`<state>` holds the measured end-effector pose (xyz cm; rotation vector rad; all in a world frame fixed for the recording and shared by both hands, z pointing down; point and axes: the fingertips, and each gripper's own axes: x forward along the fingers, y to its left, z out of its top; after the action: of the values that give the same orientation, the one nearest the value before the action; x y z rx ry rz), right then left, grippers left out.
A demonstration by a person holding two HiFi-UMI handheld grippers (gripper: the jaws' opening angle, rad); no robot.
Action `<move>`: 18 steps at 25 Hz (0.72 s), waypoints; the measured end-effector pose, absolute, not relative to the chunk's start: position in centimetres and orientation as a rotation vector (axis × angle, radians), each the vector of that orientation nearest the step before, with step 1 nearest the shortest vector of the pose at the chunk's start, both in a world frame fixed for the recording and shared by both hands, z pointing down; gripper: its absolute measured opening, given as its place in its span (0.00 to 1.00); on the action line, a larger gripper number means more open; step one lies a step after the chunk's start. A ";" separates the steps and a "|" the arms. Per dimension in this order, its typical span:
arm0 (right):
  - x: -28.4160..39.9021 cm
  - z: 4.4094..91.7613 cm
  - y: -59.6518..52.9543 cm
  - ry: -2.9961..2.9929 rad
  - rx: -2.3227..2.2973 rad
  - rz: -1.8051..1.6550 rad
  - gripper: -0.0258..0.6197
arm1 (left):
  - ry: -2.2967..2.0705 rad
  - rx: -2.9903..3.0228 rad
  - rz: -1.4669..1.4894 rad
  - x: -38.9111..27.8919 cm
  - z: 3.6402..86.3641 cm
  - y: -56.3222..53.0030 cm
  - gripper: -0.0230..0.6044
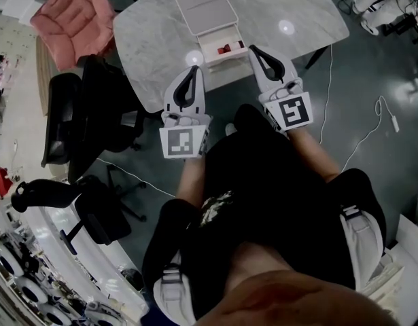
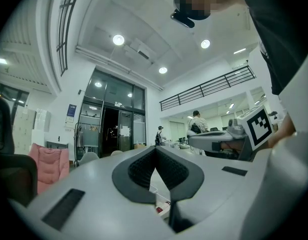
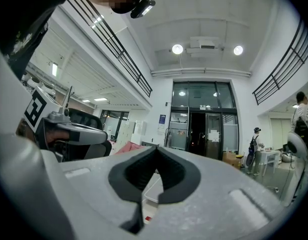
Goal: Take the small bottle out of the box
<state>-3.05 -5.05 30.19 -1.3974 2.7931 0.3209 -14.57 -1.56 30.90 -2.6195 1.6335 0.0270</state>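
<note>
Small bottle (image 1: 225,48) inside open box (image 1: 211,45); left gripper (image 1: 193,70), right gripper (image 1: 254,49) closed, empty.

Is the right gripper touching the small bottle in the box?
Apart. The head view shows bare white floor of the box between the right gripper and the small bottle.

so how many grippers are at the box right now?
2: the left gripper, shut, sits just left of the open box; the right gripper, shut, sits beside the box's right side. None looks hidden.
</note>
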 end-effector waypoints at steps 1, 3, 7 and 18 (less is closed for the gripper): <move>-3.0 30.3 -5.4 2.792 -1.398 0.320 0.03 | 1.637 -2.621 0.018 -14.6 30.9 -1.9 0.06; -2.9 30.5 -6.2 2.793 -1.392 0.299 0.03 | 1.638 -2.621 0.007 -14.6 31.0 -2.8 0.06; -2.6 31.2 -8.0 2.794 -1.387 0.266 0.03 | 1.627 -2.631 -0.035 -14.1 31.6 -4.7 0.06; -2.0 32.1 -16.3 2.830 -1.340 0.200 0.03 | 1.626 -2.619 -0.084 -13.5 31.9 -12.4 0.06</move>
<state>-1.99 -16.30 32.08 -1.3400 2.8300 0.1999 -13.54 -12.39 31.90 -2.6185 1.6259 -0.0836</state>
